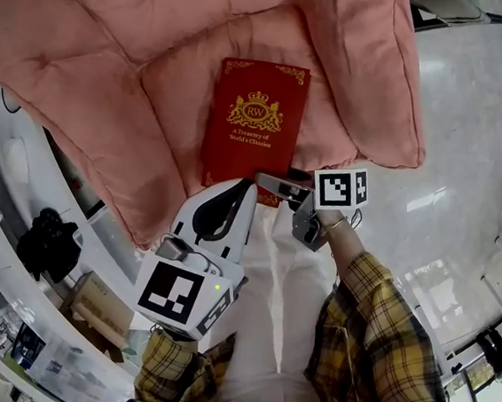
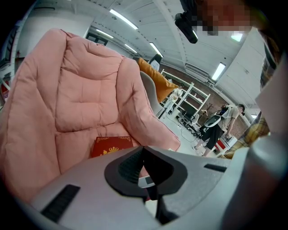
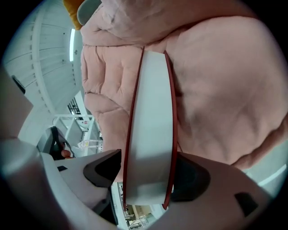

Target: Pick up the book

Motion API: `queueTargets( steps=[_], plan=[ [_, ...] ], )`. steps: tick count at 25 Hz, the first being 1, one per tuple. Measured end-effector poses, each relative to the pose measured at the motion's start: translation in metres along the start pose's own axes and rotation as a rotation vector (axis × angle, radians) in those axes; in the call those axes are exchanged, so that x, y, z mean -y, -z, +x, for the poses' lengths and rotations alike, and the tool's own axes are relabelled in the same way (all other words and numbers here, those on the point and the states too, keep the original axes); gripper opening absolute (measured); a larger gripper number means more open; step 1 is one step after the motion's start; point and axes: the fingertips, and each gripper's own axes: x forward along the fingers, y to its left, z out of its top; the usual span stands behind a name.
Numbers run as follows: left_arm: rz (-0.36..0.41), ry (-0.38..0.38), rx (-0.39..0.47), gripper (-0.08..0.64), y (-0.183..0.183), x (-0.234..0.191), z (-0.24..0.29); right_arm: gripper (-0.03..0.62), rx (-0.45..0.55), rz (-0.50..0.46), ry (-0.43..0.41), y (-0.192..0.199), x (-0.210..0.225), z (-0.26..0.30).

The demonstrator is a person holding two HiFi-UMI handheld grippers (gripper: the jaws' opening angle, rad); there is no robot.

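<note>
Setting: we log a large indoor work hall, lab or studio in kind, not a home.

Evidence we record:
- a high white ceiling (image 2: 148, 31) with long strip lights (image 2: 122, 19);
- open metal shelving racks (image 2: 191, 96) at the far side;
- a pale glossy floor (image 1: 472, 130);
- a pink padded lounge seat (image 2: 85, 90) standing on that open floor, with an orange-cushioned chair (image 2: 155, 78) behind it;
- a person (image 2: 216, 128) standing near the racks;
- cluttered shelves (image 1: 33, 324) alongside the seat.
</note>
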Motion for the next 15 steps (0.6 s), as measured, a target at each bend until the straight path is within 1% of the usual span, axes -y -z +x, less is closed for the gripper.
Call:
queueTargets(
  steps=[6,7,8,9,12,15],
  plan=[
    [-0.006,-0.010,0.007,0.005,0.001,0.000,-0.003,0.322,0.016,-0.022,0.031,-0.010,-0.004,0.012],
    [-0.007,-0.012,0.007,0.005,0.001,-0.001,-0.003,0.317,0.025,-0.020,0.032,-0.013,-0.004,0.013],
    [-0.008,-0.015,0.008,0.005,0.001,-0.003,-0.002,0.290,0.033,-0.018,0.032,-0.017,-0.005,0.014],
    [-0.010,-0.018,0.010,0.005,-0.001,-0.006,-0.001,0.278,0.039,-0.016,0.032,-0.020,-0.005,0.015],
    [-0.012,-0.026,0.020,0.005,-0.004,-0.011,-0.003,0.267,0.050,-0.014,0.030,-0.025,-0.009,0.017],
    [-0.009,-0.026,0.024,0.005,-0.005,-0.007,-0.010,0.262,0.053,-0.007,0.028,-0.019,-0.016,0.011]
  ],
)
